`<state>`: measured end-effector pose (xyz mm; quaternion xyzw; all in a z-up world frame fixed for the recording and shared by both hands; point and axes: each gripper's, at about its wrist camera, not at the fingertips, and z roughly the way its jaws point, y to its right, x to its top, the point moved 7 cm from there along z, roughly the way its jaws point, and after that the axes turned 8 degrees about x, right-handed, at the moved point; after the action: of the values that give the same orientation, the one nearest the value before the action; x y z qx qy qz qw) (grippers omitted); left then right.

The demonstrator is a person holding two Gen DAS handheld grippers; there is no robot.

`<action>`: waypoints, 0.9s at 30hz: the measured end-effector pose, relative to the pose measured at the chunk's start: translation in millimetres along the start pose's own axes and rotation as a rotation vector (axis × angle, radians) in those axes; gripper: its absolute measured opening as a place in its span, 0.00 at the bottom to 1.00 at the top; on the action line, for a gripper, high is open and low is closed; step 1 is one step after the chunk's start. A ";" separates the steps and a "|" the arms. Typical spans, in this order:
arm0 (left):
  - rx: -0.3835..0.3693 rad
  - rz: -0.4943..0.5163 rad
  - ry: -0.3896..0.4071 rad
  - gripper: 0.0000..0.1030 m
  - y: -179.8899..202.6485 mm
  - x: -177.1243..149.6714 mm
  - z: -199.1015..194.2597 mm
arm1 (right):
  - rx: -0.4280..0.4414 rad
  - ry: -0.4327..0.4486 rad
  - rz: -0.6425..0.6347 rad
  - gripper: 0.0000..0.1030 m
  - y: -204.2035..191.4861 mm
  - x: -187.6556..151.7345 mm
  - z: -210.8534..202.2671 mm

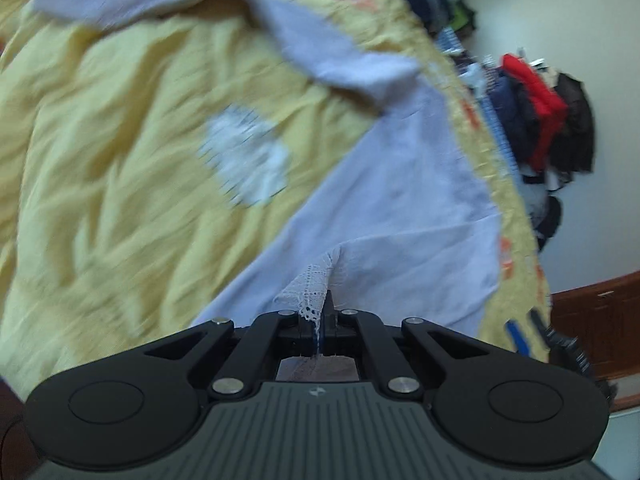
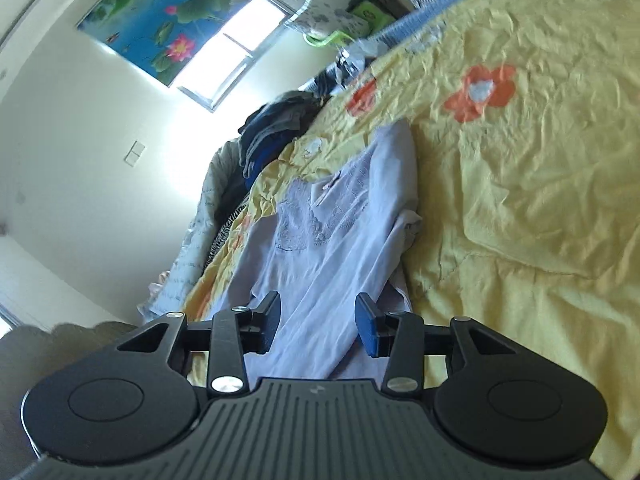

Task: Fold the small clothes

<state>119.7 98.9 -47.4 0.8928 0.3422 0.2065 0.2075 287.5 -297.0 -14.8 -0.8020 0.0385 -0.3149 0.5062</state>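
Observation:
A pale lilac long-sleeved top [image 1: 400, 208] lies on a yellow bedspread [image 1: 120, 160]. My left gripper [image 1: 320, 312] is shut on the top's white lace-trimmed hem [image 1: 308, 284], and the cloth pulls up toward the jaws. One sleeve [image 1: 304, 40] stretches away across the bed, blurred. In the right wrist view the same top [image 2: 320, 240] lies lengthwise with its lace chest panel facing up. My right gripper [image 2: 316, 320] stands open just above the top's near end, its pads apart and not pressing the cloth.
The bedspread [image 2: 520, 200] has orange flower patches [image 2: 480, 88] and a white patch [image 1: 248, 156]. Piles of dark clothes [image 2: 276, 128] line the bed's far edge. Jackets [image 1: 536, 112] hang on a wall, by a wooden footboard [image 1: 592, 320]. A window [image 2: 236, 48] and a lotus curtain [image 2: 168, 12] are beyond.

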 end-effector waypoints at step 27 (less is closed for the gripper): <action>0.050 0.043 -0.011 0.01 -15.4 -17.8 2.7 | -0.136 -0.151 0.167 0.60 64.8 122.2 147.9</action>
<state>100.9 96.3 -61.5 0.9061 0.3267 0.1973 0.1826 482.2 -258.4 -54.8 -0.8498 0.0882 -0.2070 0.4767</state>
